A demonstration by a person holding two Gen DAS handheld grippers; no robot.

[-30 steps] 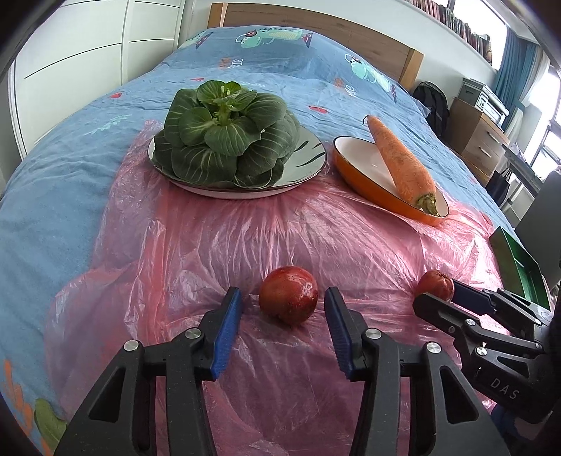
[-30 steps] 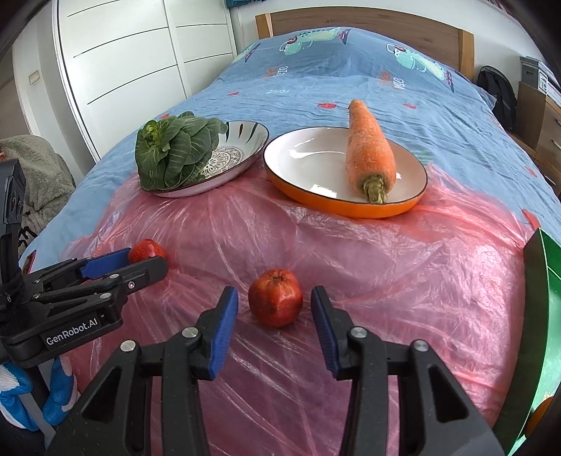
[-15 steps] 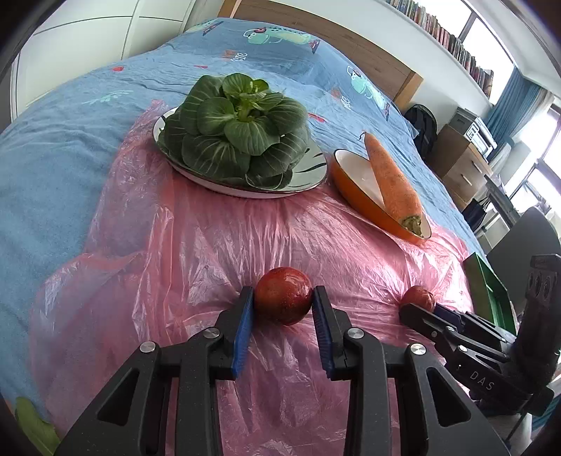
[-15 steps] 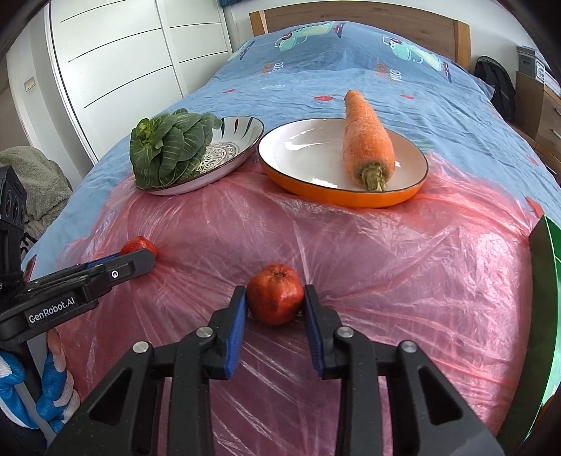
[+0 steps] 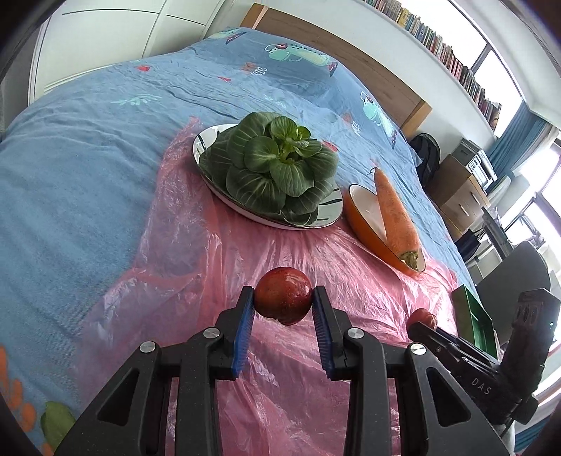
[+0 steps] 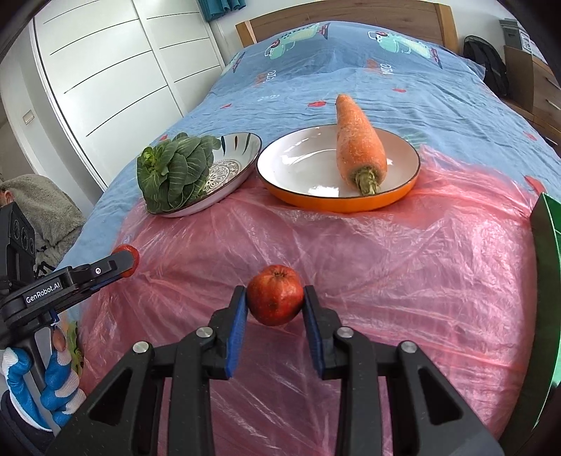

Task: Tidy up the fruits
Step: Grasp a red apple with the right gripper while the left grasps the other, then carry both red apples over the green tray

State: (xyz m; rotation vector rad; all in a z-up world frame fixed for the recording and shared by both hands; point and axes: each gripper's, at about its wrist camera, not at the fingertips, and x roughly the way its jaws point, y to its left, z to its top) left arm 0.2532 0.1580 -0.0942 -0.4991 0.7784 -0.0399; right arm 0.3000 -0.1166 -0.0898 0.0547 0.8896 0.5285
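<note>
My left gripper (image 5: 283, 303) is shut on a dark red round fruit (image 5: 283, 300) and holds it a little above the pink plastic sheet (image 5: 196, 252). My right gripper (image 6: 275, 305) is shut on a second red fruit (image 6: 275, 300), also raised off the sheet. Each gripper shows in the other's view with its fruit: the right one (image 5: 422, 321) at the lower right, the left one (image 6: 126, 257) at the left. A green tray (image 5: 473, 319) lies at the sheet's right edge (image 6: 545, 259).
A patterned plate (image 6: 238, 154) holds a green leafy vegetable (image 5: 277, 168). An orange bowl (image 6: 336, 203) holds a carrot (image 6: 357, 140). All rest on a blue bed cover (image 5: 70, 147). White wardrobe doors (image 6: 115, 70) stand left, a wooden headboard (image 6: 350, 17) behind.
Both grippers closed on their red fruits and lifted them off the pink sheet. The views have tilted up and risen a little.
</note>
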